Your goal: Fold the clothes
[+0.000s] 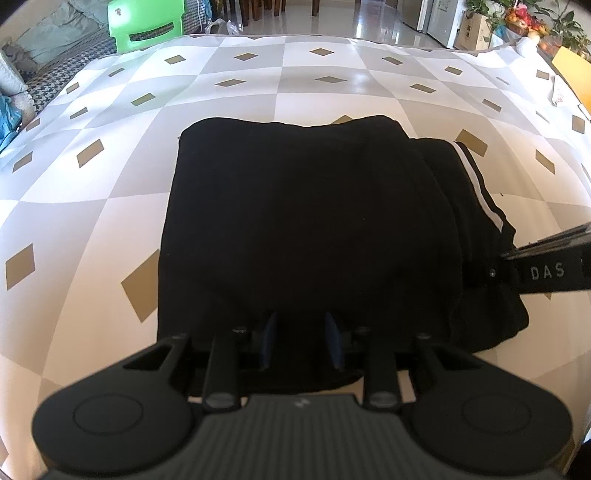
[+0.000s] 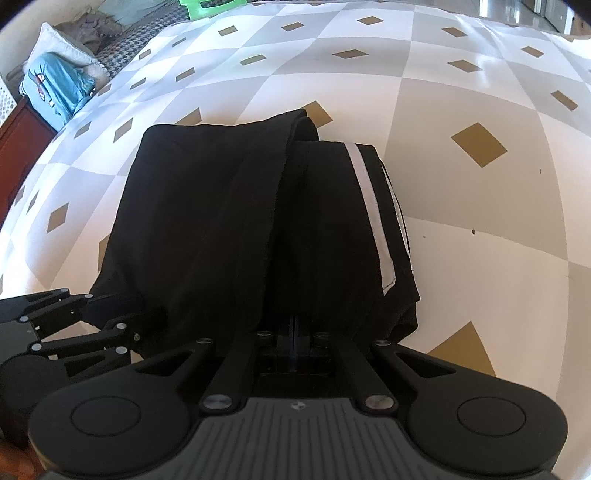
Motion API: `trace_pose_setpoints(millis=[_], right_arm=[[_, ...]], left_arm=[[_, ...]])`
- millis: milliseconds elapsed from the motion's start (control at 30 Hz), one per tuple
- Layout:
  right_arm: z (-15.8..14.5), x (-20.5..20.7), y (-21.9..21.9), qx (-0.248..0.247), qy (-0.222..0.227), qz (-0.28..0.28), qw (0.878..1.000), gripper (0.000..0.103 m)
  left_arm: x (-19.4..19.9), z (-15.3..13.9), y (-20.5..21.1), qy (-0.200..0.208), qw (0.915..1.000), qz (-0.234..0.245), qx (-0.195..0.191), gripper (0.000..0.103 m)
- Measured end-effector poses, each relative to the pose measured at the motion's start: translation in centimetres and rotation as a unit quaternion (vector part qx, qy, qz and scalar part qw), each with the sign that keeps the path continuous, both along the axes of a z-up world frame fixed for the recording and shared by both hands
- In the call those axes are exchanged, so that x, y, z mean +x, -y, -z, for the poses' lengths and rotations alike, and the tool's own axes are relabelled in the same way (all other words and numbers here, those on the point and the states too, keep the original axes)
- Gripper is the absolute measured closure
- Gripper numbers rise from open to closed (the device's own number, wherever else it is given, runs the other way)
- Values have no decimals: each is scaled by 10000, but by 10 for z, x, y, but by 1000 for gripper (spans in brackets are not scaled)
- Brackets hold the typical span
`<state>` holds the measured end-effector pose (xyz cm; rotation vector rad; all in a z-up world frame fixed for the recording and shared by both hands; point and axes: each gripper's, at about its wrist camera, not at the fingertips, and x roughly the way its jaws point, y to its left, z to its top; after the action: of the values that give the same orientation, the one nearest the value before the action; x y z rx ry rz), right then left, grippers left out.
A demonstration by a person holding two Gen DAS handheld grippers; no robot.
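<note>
Folding black pants (image 1: 295, 229) on a checkered table (image 1: 110, 155).
Left gripper (image 1: 301, 341) is standing with fingers apart at the hem; right gripper (image 2: 294, 345) is pinching cloth, and only its view is showing the double white stripe (image 2: 373, 218) clearly.

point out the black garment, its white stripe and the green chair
black garment (image 1: 303, 221), left wrist view, middle of the folded top layer
white stripe (image 2: 371, 218), right wrist view, midway along the stripe
green chair (image 1: 147, 22), left wrist view, its backrest

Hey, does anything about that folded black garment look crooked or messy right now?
Slightly. The black garment is folded, but its layers don't line up: the white-striped part sticks out past the top layer on the right, so that edge is stepped. Nothing looks spilled or damaged on the checkered cover.
</note>
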<state>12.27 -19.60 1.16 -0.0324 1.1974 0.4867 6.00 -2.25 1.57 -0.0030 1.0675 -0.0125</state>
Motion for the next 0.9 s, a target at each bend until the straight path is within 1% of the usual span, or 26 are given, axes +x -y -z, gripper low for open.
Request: trace_pose_setpoints(millis=[33,67,100,233,300,333,367,400,433,467,500,567,633,667,700,833,900], right_arm=[[-1,0,-1,1,1,-2,10000,103],[-2,0,-2,14,3,-19,10000,98],[-3,0,-3,46,20,-60,10000,96],[-13,1,-1,189,208,-82,9996,96],[-17,5,4,288,245,17,9993,94],[-18,6,7,338,270,74,9990,91],[-20,8,10,390,307,144,9987,81],[-21,10,12,441,347,220,9982,75],[-23,12,15,497,390,299,9976,64],[-25,13,18,561,424,361,9969,60],[-26,14,20,617,446,411,9962,59],[-27,17,24,672,433,469,9957,55],[-27,20,27,669,426,524,9955,54],[-27,21,28,649,429,551,9954,53],[-28,23,30,629,445,581,9953,53],[-31,30,44,740,568,846,9920,47],[-27,35,53,830,471,1020,9902,46]], left_arm=[[-1,0,1,13,10000,10,31,76],[-1,-1,2,38,9999,38,89,76],[-2,-1,3,61,9999,46,121,76],[0,-8,-9,153,9997,-171,-52,76],[2,-14,-15,254,9993,-262,-40,76],[3,-16,-18,301,9991,-308,-33,75],[4,-18,-22,325,9988,-363,-52,72],[6,-18,-27,340,9985,-429,-80,68],[7,-19,-30,352,9982,-485,-78,66],[8,-19,-33,367,9979,-532,-48,61],[9,-18,-35,376,9977,-566,0,57],[11,-17,-38,374,9974,-592,141,52],[12,-15,-40,341,9974,-599,195,48],[13,-14,-42,319,9974,-621,199,38],[14,-13,-45,306,9972,-660,179,27],[17,-10,-57,266,9963,-821,-15,20],[18,-8,-64,246,9956,-901,-112,8]])
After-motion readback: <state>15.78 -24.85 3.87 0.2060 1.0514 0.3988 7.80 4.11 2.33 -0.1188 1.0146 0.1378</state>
